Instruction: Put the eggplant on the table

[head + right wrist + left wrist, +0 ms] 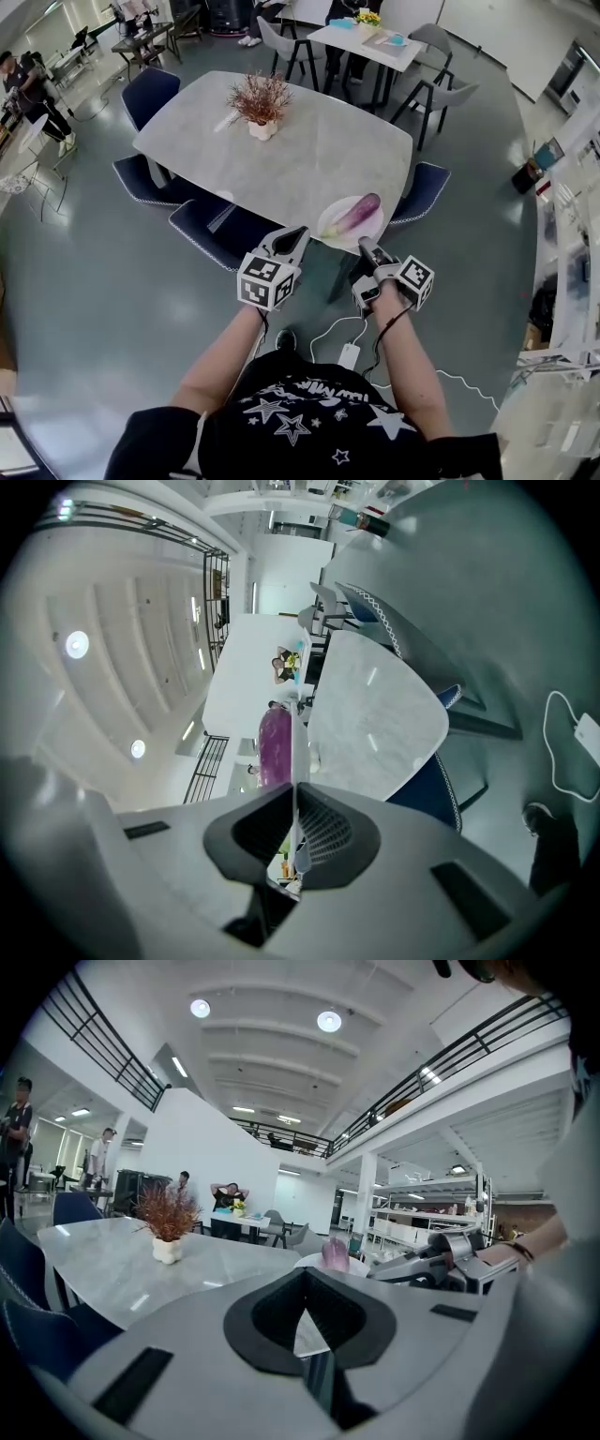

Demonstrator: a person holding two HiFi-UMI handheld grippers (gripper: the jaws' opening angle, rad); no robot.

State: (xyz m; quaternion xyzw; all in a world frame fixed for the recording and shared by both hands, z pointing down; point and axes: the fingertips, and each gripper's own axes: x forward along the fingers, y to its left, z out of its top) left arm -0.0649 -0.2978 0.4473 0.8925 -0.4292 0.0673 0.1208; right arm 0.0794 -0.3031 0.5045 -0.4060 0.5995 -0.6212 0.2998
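Note:
A purple eggplant (pixel 356 214) lies on a white plate (pixel 330 225) at the near right corner of the grey table (pixel 281 150). My right gripper (pixel 365 246) is shut on the plate's near rim. In the right gripper view the plate (pixel 293 752) runs edge-on between the jaws, with the eggplant (pixel 275 747) on it beyond the right gripper (pixel 294 794). My left gripper (pixel 294 232) hovers just left of the plate, shut and holding nothing. From the left gripper (pixel 302 1288) the eggplant (pixel 335 1252) shows ahead and the right gripper (pixel 441 1260) to its right.
A potted dried plant (pixel 260 101) stands at the table's far middle. Blue chairs (pixel 220 230) (pixel 422 187) (pixel 150 94) ring the table. A second table (pixel 366 42) with grey chairs stands behind. A white cable (pixel 337 328) lies on the floor near my feet. A person (pixel 28 89) stands far left.

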